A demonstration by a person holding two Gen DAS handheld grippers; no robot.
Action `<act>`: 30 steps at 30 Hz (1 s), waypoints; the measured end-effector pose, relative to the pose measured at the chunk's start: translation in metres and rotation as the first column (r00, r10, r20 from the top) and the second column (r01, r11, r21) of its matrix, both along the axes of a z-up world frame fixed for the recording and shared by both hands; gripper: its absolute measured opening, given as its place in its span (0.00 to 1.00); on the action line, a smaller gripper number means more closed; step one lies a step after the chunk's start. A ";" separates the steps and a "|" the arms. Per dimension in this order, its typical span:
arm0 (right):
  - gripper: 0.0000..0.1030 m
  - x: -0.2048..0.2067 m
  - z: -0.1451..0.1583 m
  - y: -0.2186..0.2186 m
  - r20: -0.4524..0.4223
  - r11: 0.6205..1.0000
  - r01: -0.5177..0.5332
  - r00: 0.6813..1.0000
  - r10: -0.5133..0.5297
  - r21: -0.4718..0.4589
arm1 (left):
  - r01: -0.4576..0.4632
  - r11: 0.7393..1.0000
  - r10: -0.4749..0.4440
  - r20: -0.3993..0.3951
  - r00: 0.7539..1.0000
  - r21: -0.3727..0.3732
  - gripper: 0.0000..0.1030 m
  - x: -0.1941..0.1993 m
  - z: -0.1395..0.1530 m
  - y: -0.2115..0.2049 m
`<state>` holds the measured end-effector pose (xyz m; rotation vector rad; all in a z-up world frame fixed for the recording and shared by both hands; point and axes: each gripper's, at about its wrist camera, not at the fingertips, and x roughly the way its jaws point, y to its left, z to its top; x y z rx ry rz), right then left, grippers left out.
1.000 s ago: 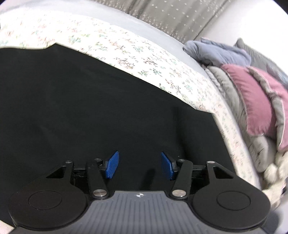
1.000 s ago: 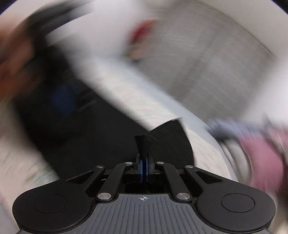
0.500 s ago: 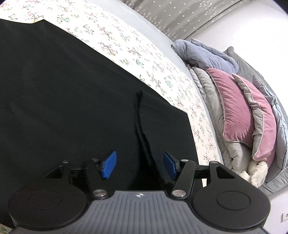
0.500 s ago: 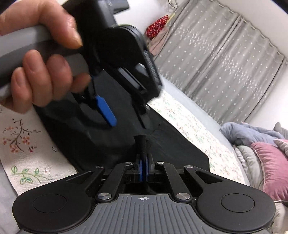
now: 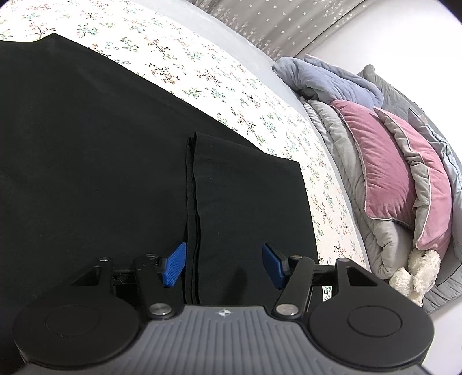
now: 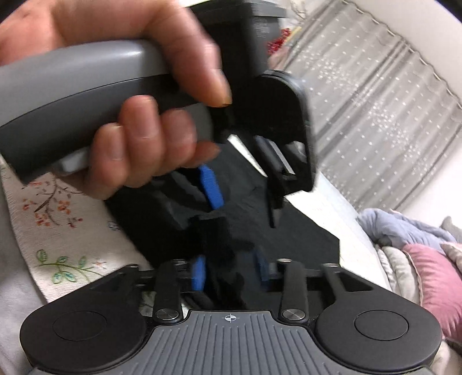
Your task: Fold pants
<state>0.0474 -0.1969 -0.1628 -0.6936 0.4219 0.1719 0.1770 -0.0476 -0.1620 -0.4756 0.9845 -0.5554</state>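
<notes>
- Now the left gripper (image 5: 223,265) is wide open, holding nothing; the black pants (image 5: 95,161) lie flat on the flowery bed (image 5: 202,66) just under it, one folded edge between its fingers.
- Right gripper (image 6: 229,272) is opening, letting go of dark cloth bunched between its fingers.
- Next, I think: grab an edge and fold again.
- A hand (image 6: 138,95) hides much; that view is blurry.

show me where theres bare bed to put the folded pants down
Free: the floral sheet between the black pants' far edge and the plain grey strip by the curtain. A narrower strip runs between the pants' end and the bedding pile. Crowded: the pile of pink pillows and blue blanket.
</notes>
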 end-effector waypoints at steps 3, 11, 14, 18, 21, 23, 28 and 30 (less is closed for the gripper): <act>0.43 0.007 -0.001 -0.009 -0.014 1.000 0.005 1.000 -0.005 0.016 | -0.001 1.000 0.001 0.001 1.000 0.004 0.73 0.000 0.000 -0.001; 0.01 0.003 0.008 -0.008 -0.011 0.996 -0.041 0.999 0.042 0.075 | -0.012 1.000 0.012 -0.016 1.000 -0.013 0.72 0.002 0.000 0.000; 0.00 0.003 0.011 -0.007 0.032 0.996 -0.044 0.999 0.042 0.082 | -0.022 0.999 0.021 -0.034 0.999 -0.030 0.72 0.005 -0.001 0.001; 0.00 -0.004 0.018 -0.006 0.063 0.994 -0.034 0.998 0.027 0.103 | -0.042 0.999 0.041 -0.036 0.999 -0.023 0.58 0.013 -0.001 0.002; 0.00 -0.008 0.021 -0.004 0.073 0.993 -0.023 0.997 0.015 0.116 | -0.046 0.999 0.046 -0.021 0.999 -0.009 0.24 0.020 -0.001 0.003; 0.00 -0.009 0.024 -0.003 0.076 0.991 -0.022 0.997 0.012 0.135 | -0.041 0.999 0.041 -0.007 0.999 -0.004 0.23 0.023 0.001 0.003; 0.00 -0.003 0.027 0.004 0.089 0.986 -0.020 0.996 0.005 0.168 | -0.023 1.000 0.022 0.027 0.999 0.022 0.23 0.031 0.006 -0.001; 0.00 0.000 0.029 0.006 0.100 0.984 -0.017 0.995 -0.001 0.175 | -0.032 0.999 0.031 0.017 0.999 0.028 0.28 0.035 0.004 0.000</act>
